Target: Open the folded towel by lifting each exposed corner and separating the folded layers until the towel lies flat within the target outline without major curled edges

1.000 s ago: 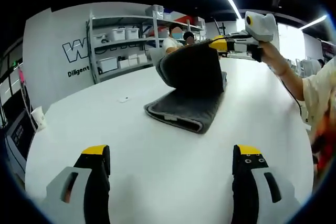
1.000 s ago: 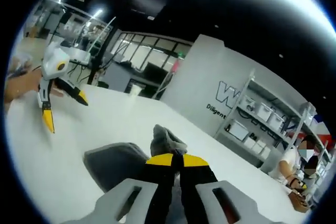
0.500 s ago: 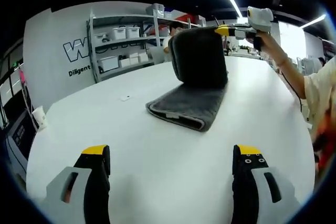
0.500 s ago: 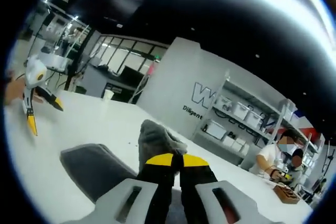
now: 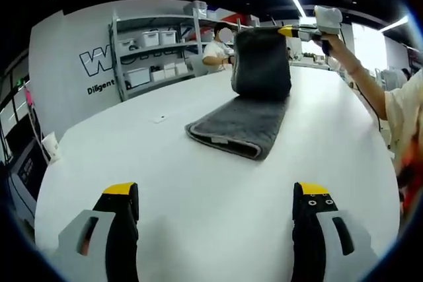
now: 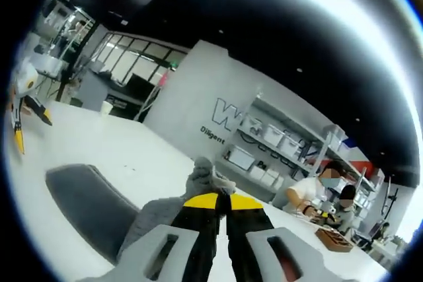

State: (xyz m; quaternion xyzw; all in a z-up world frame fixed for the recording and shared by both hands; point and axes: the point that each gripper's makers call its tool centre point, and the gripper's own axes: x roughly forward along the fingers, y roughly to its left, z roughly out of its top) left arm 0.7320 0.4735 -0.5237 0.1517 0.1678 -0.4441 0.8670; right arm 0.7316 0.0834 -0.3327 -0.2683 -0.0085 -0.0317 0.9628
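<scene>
A: How far along?

B: Early, by the look of it. One corner of the towel [image 5: 246, 120] lifted by the right gripper [image 6: 221, 200], jaws pinched tight on a bunch of grey cloth; top layer hanging as a dark flap below the jaws, toward 12 o'clock in the left gripper view. Lower layers flat on the white surface [image 5: 198, 203], with a rounded fold edge facing the camera at about 6 o'clock of the cloth.

A: And what's left?

B: Most of it, probably. Raised layer to be carried over and laid down, remaining folds to be parted, edges smoothed. No target outline to be made out on the surface, so placement hard to judge.

A: Left side doing anything?

B: Nothing held. Left gripper [image 5: 218, 196] low over bare surface, jaws wide apart, well short of the towel. Also seen small at 9 o'clock in the right gripper view, near the surface's far edge.

A: Towel itself?

B: Dark grey, thick, plush; soft drape, no stiffness. Likely to sag and curl at loose edges.
</scene>
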